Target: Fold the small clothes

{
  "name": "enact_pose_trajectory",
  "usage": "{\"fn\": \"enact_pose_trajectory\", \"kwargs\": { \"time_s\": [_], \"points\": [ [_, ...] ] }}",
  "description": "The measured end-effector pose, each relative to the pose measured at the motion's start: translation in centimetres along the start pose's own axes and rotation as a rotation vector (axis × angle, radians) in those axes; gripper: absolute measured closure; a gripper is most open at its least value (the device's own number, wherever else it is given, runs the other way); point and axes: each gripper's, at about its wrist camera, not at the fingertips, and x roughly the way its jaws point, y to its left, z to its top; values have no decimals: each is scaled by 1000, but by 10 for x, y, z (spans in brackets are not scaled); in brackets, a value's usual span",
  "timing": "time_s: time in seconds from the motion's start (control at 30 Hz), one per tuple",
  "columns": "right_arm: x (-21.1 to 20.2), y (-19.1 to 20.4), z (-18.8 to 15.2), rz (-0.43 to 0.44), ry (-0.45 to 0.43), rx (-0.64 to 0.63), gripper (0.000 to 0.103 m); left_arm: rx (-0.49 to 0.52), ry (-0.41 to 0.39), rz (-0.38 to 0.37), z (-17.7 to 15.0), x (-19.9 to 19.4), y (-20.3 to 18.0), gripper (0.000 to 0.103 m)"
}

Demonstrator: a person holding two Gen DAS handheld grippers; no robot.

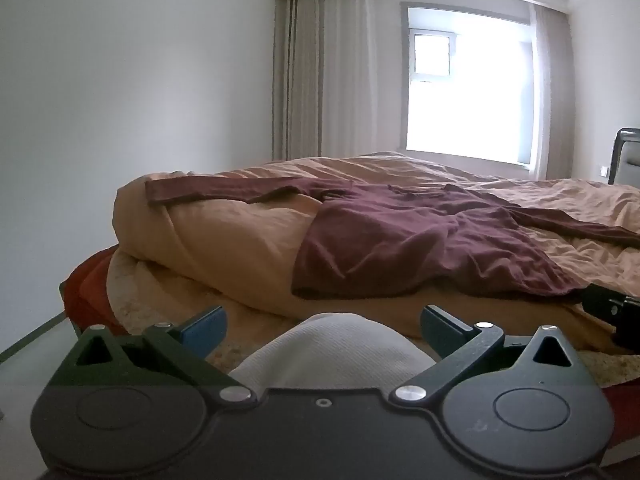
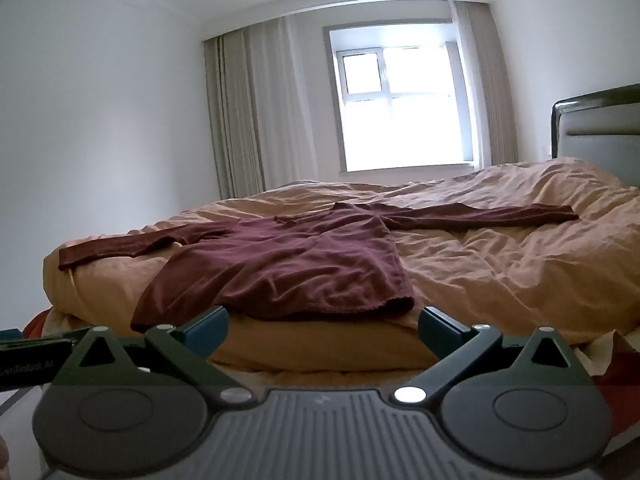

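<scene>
From my left wrist view I see a pale ribbed cloth [image 1: 334, 350] bulging up between the fingers of the left tongs [image 1: 322, 326], something the right wrist view does not show; whether it touches the fingers I cannot tell. The same view catches the tip of the other tool at its right edge, near the shirt's hem. My right wrist view gives me the headboard [image 2: 600, 128] and the whole maroon long-sleeved shirt [image 2: 288, 268], and a black bar with lettering at its left edge. The left tongs stand wide open and grip nothing. The right tongs [image 2: 322, 326] are spread just as wide, empty, just short of the shirt's near hem. The shirt [image 1: 420, 244] lies flat on the tan quilt [image 2: 500, 264] of the bed, sleeves stretched out to both sides, one sleeve reaching near the quilt's rolled left edge. The quilt's near edge is folded thick under the hem. To the right of the shirt the quilt lies bare towards the headboard, and behind it towards the window [image 2: 404, 104]
</scene>
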Motion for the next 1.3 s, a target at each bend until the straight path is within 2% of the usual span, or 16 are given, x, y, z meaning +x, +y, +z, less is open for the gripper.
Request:
{"fn": "enact_pose_trajectory", "kwargs": {
  "time_s": [1.3],
  "points": [
    [7, -1, -2, 3, 29, 17, 0, -8, -4, 20, -1, -3, -3, 1]
  ]
}}
